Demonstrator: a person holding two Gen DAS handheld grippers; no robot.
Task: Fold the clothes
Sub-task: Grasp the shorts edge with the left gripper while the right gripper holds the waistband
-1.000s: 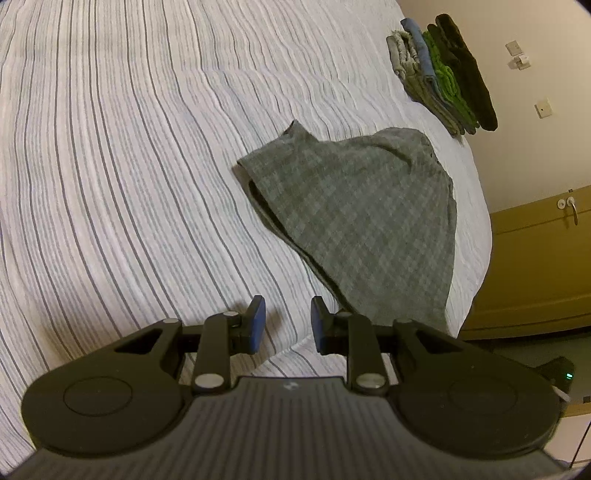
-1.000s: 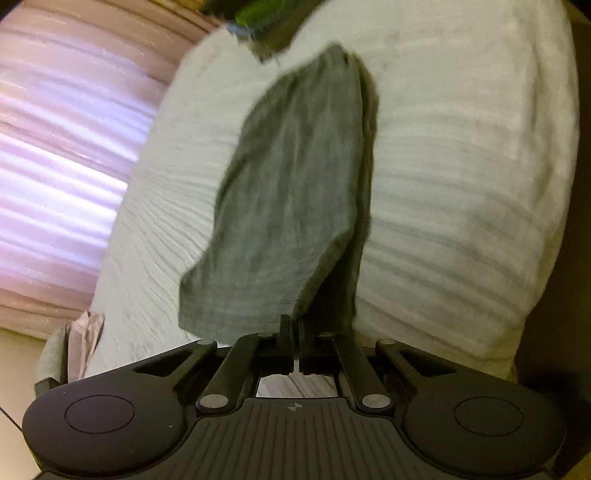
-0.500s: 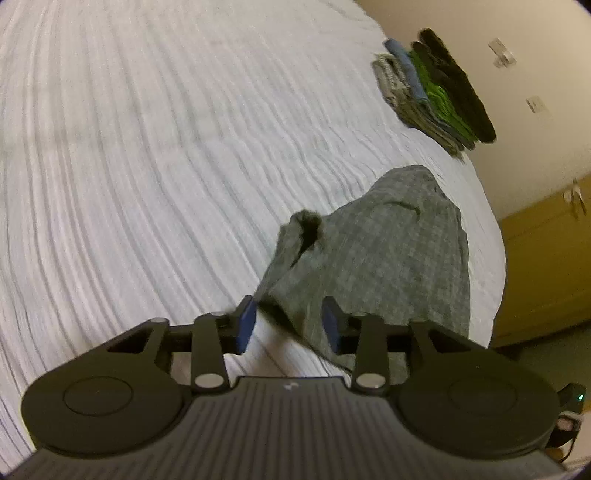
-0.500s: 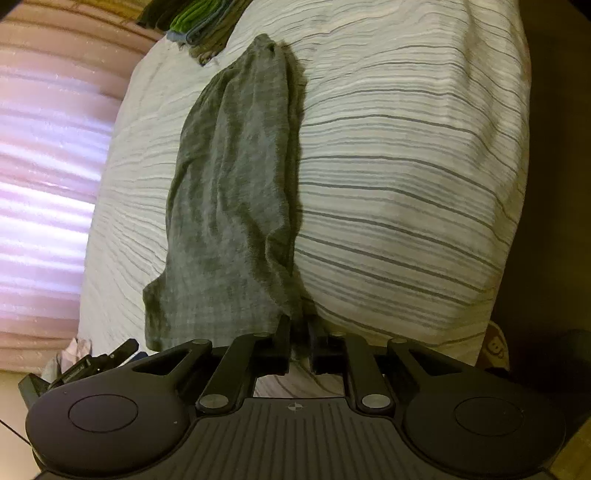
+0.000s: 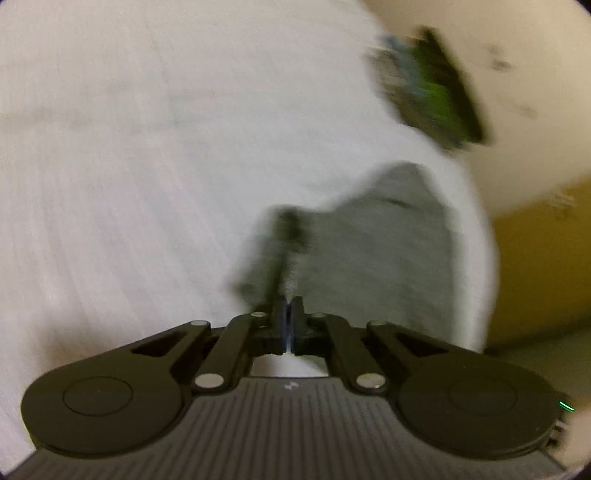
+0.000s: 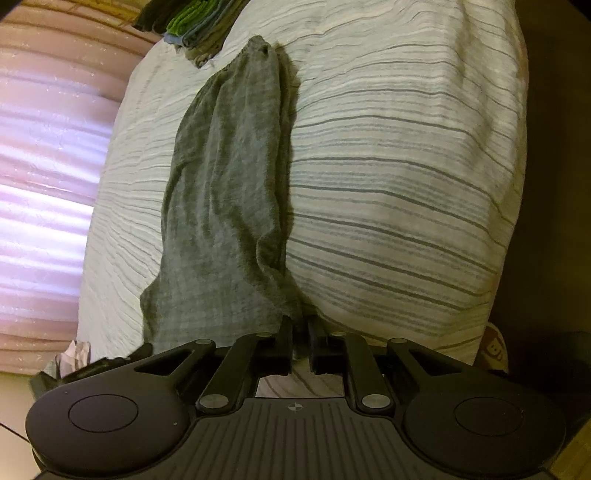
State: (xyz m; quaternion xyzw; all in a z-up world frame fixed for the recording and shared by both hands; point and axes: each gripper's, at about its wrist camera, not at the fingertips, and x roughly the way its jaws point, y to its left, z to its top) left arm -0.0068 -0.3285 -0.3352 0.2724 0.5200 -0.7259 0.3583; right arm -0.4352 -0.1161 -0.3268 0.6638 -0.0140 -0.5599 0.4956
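Observation:
A grey checked garment (image 6: pixel 225 206) lies stretched lengthwise on the striped white bed (image 6: pixel 399 155). My right gripper (image 6: pixel 300 326) is shut on its near edge at the bed's front. In the blurred left wrist view the same grey garment (image 5: pixel 373 251) spreads ahead and to the right, and my left gripper (image 5: pixel 288 306) is shut on its near corner, a dark fold rising just beyond the fingertips.
A stack of folded clothes (image 5: pixel 432 88), green, blue and dark, sits at the far corner of the bed; it also shows in the right wrist view (image 6: pixel 192 26). A yellow cabinet (image 5: pixel 543 266) stands right of the bed. Pink curtains (image 6: pixel 48 177) hang at the left.
My left gripper moved onto the garment's corner and closed from open to shut on it. The garment has been drawn narrower and longer. My right gripper kept its grip.

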